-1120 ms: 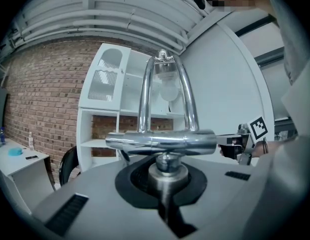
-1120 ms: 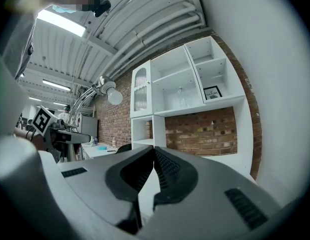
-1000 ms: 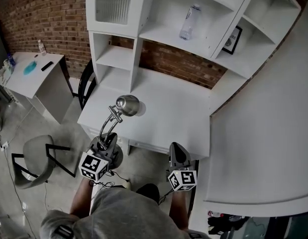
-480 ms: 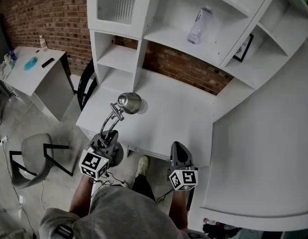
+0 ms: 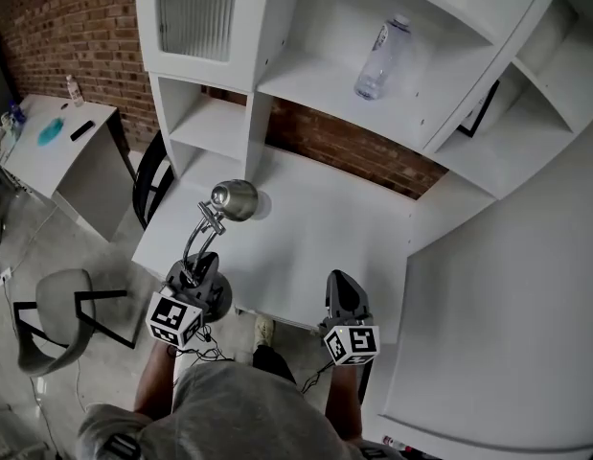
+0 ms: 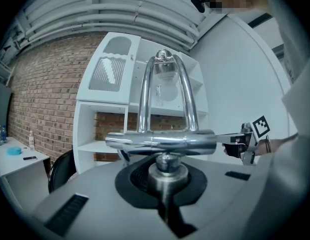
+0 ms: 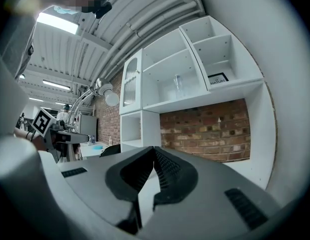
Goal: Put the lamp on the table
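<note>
Bottle (image 5: 376, 57) stands in shelf compartment (image 5: 310, 77), lamp (image 5: 235, 199) in left hand-held gripper (image 5: 205, 264).

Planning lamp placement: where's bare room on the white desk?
Whole white desk top looks bare, from brick back wall to front edge; only the silver metal desk lamp, in the left hand-held gripper, hangs over its left part. Nothing crowded; one clear plastic bottle sits on the shelf above.

At twelve o'clock you face a white shelving unit (image 5: 306, 60) set against a red brick wall (image 5: 71, 27), which runs on to ten o'clock. At nine o'clock stands a small white side table (image 5: 90, 175), and at eight o'clock a grey chair (image 5: 47, 300) on the grey concrete floor (image 5: 95, 257). A broad white curved surface (image 5: 507, 295) fills your three o'clock. Strip lights (image 7: 57, 23) glow overhead.
</note>
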Demonstrator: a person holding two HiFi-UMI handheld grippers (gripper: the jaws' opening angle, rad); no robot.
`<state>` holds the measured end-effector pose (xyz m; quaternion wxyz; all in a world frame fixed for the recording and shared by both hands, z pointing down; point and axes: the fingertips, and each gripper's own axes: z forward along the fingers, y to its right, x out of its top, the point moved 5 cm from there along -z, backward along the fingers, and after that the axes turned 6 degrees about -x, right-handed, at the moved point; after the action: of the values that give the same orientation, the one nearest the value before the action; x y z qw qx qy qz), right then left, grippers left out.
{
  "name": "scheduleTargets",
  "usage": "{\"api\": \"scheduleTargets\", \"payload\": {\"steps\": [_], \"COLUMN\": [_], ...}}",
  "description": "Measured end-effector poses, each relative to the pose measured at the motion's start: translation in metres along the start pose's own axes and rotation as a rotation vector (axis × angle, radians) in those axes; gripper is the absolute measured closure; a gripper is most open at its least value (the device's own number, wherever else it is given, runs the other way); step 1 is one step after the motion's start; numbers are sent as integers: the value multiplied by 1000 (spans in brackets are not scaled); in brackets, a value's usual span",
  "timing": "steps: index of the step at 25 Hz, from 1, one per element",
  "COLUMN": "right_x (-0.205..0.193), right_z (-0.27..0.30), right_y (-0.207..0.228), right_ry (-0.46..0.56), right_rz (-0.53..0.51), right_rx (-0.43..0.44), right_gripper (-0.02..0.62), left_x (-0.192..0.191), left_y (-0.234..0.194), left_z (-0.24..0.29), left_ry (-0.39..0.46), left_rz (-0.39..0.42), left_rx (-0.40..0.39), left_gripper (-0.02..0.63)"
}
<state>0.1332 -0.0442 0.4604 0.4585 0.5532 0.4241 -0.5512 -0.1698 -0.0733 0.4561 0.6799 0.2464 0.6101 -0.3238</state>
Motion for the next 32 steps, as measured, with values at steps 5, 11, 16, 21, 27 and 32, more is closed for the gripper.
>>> {"api": "scheduleTargets", "payload": {"steps": [5, 11, 16, 21, 27, 32], "right_x": [1, -7, -14, -20, -29, -38], "right_z": [28, 57, 82, 109, 140, 164], "right_y": [28, 58, 83, 101, 117, 133], "right_ry": [-17, -43, -69, -81, -98, -114], "right_rz": [-1, -1, -5, -6, -24, -10], "right_rx": [-4, -15, -27, -24, -6, -12], "right_gripper": [572, 572, 572, 572, 572, 572], "left_x": [2, -2, -1, -4, -17, -24], "left_y": [-11, -24, -35, -47, -63, -73], "left_z": [38, 84, 120, 156, 190, 216], "left_ry": [-15, -27, -14, -18, -27, -47], "left_rz": [-15, -20, -3, 12, 10, -1], "left_rx": [2, -7, -14, -21, -23, -21], "left_gripper": [604, 604, 604, 604, 604, 604]}}
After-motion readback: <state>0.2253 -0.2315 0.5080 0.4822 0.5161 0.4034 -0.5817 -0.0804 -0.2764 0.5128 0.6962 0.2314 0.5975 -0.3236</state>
